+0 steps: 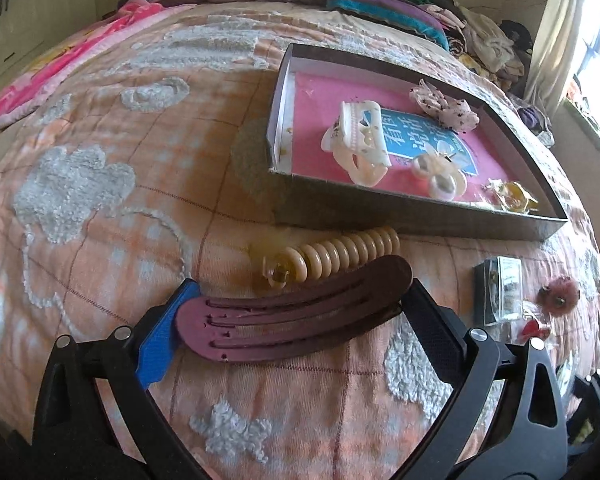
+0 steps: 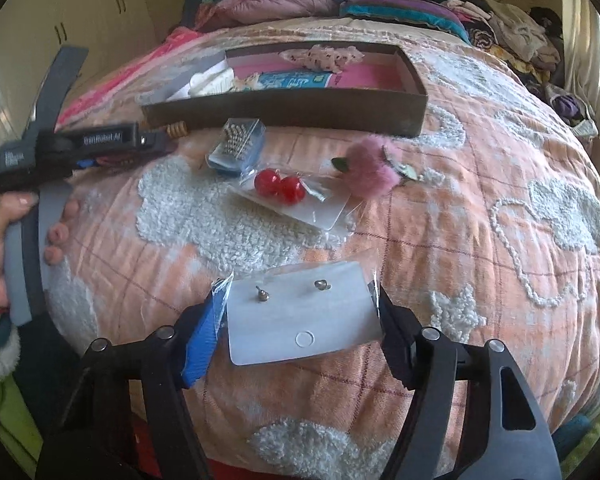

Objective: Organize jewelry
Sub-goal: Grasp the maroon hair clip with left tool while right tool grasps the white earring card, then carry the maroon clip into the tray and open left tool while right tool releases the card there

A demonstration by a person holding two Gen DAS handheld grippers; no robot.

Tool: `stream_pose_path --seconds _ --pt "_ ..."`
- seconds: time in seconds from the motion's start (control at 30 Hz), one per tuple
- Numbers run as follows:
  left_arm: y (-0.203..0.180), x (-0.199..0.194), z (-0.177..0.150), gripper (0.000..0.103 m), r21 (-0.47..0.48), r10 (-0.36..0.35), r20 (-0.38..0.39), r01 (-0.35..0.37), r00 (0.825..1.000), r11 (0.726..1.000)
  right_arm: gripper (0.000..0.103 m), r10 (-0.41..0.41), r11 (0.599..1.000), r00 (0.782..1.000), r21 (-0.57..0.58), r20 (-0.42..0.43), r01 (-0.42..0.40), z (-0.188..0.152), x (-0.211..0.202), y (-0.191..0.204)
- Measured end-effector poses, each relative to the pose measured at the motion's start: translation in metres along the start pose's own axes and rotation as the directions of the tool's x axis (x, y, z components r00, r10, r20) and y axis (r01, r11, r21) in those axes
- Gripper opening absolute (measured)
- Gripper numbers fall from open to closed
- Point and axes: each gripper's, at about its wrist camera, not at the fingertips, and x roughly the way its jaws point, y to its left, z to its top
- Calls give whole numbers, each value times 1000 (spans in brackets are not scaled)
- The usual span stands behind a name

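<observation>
A long maroon hair clip (image 1: 292, 328) lies across the orange bedspread in the left wrist view. My left gripper (image 1: 300, 292) spans it lengthwise, its blue pad and black pad meeting the clip's two ends. In the right wrist view a white card with two small stud earrings (image 2: 300, 316) in a clear sleeve sits between the fingers of my right gripper (image 2: 298, 296), both pads against the sleeve's edges. The dark open box (image 1: 420, 216) with a pink lining holds a white claw clip (image 1: 360, 140), a pearl clip (image 1: 436, 176), a floral bow (image 1: 444, 106) and an amber piece (image 1: 512, 196).
A beige ribbed hair piece (image 1: 340, 256) lies against the box's front wall. On the bedspread sit a small clear case (image 2: 236, 144), a card of red ball earrings (image 2: 280, 188) and a pink pompom (image 2: 372, 166). A person's hand (image 2: 4, 232) holds the left gripper. Pillows and clothes pile at the far side.
</observation>
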Motion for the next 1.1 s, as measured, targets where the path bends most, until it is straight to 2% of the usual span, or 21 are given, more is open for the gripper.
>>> stream_pose_path --seconds 0.17,0.63,1.1 --pt "2 -13 -5 92 -8 -28 2 28 1000 1000 68 34 999 998 15 45 -35 4 -19 -2" --pt "2 -80 1 92 38 -57 99 54 993 998 68 106 993 981 -71 165 -95 46 -67 20" --pt "-21 -112 47 92 103 -85 195 66 977 993 69 92 994 944 -80 317 -70 109 -108 9"
